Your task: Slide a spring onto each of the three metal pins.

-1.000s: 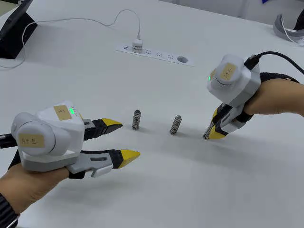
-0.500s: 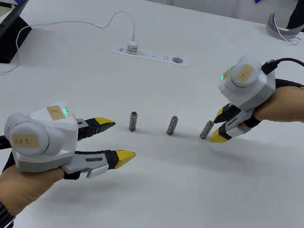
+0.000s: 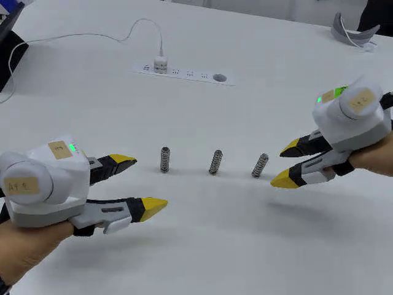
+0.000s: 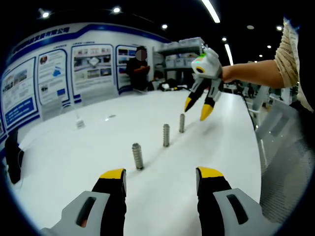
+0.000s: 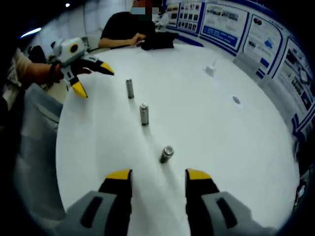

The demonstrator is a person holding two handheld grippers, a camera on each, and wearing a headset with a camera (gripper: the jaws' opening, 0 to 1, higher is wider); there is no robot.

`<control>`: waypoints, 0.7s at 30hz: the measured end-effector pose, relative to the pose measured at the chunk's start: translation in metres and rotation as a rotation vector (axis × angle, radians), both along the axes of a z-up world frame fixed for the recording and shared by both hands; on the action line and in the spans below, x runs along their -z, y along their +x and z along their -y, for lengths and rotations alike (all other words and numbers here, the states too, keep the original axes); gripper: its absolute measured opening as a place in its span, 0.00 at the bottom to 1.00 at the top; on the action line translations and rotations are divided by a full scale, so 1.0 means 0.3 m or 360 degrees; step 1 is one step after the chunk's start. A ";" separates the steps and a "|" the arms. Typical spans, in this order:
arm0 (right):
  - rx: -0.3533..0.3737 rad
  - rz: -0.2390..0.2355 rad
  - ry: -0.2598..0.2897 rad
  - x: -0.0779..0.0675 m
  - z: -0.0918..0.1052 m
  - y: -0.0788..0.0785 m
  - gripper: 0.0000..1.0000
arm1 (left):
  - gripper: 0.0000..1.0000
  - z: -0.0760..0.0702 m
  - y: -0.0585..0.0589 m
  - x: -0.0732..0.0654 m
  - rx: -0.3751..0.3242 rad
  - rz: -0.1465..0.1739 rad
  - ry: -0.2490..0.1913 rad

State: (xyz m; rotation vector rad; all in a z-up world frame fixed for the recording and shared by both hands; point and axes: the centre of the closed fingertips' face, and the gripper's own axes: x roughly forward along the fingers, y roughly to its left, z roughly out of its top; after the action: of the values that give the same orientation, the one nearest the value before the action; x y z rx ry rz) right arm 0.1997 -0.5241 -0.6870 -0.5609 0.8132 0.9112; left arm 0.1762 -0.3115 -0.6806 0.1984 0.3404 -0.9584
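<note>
Three springs stand in a row on the white table, each on a pin: left spring (image 3: pixel 164 159), middle spring (image 3: pixel 215 161), right spring (image 3: pixel 260 165), which leans. My left gripper (image 3: pixel 136 182) is open at the lower left, its tips a little left of the row. My right gripper (image 3: pixel 287 164) is open, just right of the leaning spring and apart from it. In the left gripper view the nearest spring (image 4: pixel 138 156) stands ahead of the open left gripper (image 4: pixel 161 174). In the right gripper view the nearest spring (image 5: pixel 166 154) sits just beyond the open right gripper (image 5: pixel 158 175).
A white power strip (image 3: pixel 184 73) with a plugged charger and cable lies at the table's back. A dark device (image 3: pixel 7 58) sits at the far left edge. A grey object (image 3: pixel 351 32) lies at the far right. A person (image 5: pixel 123 27) sits across the table.
My right gripper has let go of the rightmost spring, opened and drawn back to the right; the spring stays leaning on its pin. The left gripper stays open.
</note>
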 end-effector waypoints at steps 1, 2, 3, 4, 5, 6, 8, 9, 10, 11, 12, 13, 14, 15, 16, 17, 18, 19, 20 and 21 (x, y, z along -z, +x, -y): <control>0.0004 0.0028 0.0021 -0.005 0.003 -0.001 0.46 | 0.59 -0.001 0.000 0.001 0.0000 -0.0002 0.0002; 0.0012 0.0038 0.0045 -0.008 0.004 -0.004 0.46 | 0.59 -0.002 0.000 0.001 0.0000 -0.0003 0.0004; 0.0021 0.0046 0.0073 -0.013 0.005 -0.006 0.46 | 0.60 -0.003 0.001 0.002 -0.0001 -0.0005 0.0008; 0.0029 0.0069 0.0109 -0.020 0.007 -0.009 0.46 | 0.60 -0.005 0.001 0.002 -0.0003 -0.0007 0.0008; 0.0031 0.0092 0.0129 -0.025 0.008 -0.008 0.46 | 0.61 -0.006 0.001 0.002 -0.0004 -0.0009 0.0007; 0.0030 0.0116 0.0156 -0.032 0.010 -0.012 0.46 | 0.61 -0.008 0.000 0.003 -0.0004 -0.0012 0.0008; 0.0032 0.0137 0.0196 -0.038 0.010 -0.019 0.47 | 0.62 -0.010 -0.001 0.004 -0.0003 -0.0014 0.0011; 0.0033 0.0157 0.0220 -0.043 0.011 -0.024 0.47 | 0.62 -0.013 -0.001 0.005 -0.0004 -0.0015 0.0015; 0.0027 0.0171 0.0232 -0.045 0.011 -0.027 0.48 | 0.63 -0.015 -0.001 0.006 -0.0005 -0.0018 0.0017; 0.0029 0.0187 0.0246 -0.046 0.013 -0.032 0.48 | 0.63 -0.017 -0.002 0.007 -0.0005 -0.0020 0.0020; 0.0033 0.0197 0.0258 -0.046 0.015 -0.034 0.49 | 0.63 -0.018 -0.002 0.008 -0.0005 -0.0022 0.0022; 0.0039 0.0207 0.0275 -0.047 0.015 -0.036 0.50 | 0.64 -0.020 -0.002 0.008 -0.0006 -0.0023 0.0022; 0.0042 0.0222 0.0298 -0.049 0.015 -0.039 0.51 | 0.64 -0.022 -0.002 0.008 -0.0007 -0.0024 0.0022; 0.0039 0.0239 0.0319 -0.052 0.013 -0.042 0.52 | 0.64 -0.023 -0.002 0.007 -0.0010 -0.0024 0.0023; 0.0037 0.0269 0.0350 -0.057 0.010 -0.044 0.53 | 0.65 -0.025 -0.002 0.007 -0.0012 -0.0025 0.0024; 0.0034 0.0278 0.0368 -0.059 0.009 -0.049 0.54 | 0.65 -0.026 -0.002 0.006 -0.0013 -0.0026 0.0023; 0.0026 0.0291 0.0395 -0.063 0.004 -0.054 0.54 | 0.65 -0.027 -0.002 0.006 -0.0013 -0.0026 0.0023; 0.0028 0.0321 0.0438 -0.071 -0.001 -0.056 0.56 | 0.65 -0.028 -0.002 0.005 -0.0014 -0.0027 0.0024; 0.0036 0.0317 0.0450 -0.070 0.000 -0.060 0.57 | 0.65 -0.028 -0.002 0.005 -0.0014 -0.0027 0.0026; 0.0046 0.0309 0.0469 -0.067 0.003 -0.067 0.57 | 0.65 -0.029 -0.002 0.005 -0.0014 -0.0028 0.0026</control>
State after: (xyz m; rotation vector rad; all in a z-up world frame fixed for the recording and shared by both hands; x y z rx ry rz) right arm 0.1798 -0.5249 -0.6671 -0.3714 0.4994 0.9146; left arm 0.1755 -0.3029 -0.6821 0.2033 0.3651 -0.9496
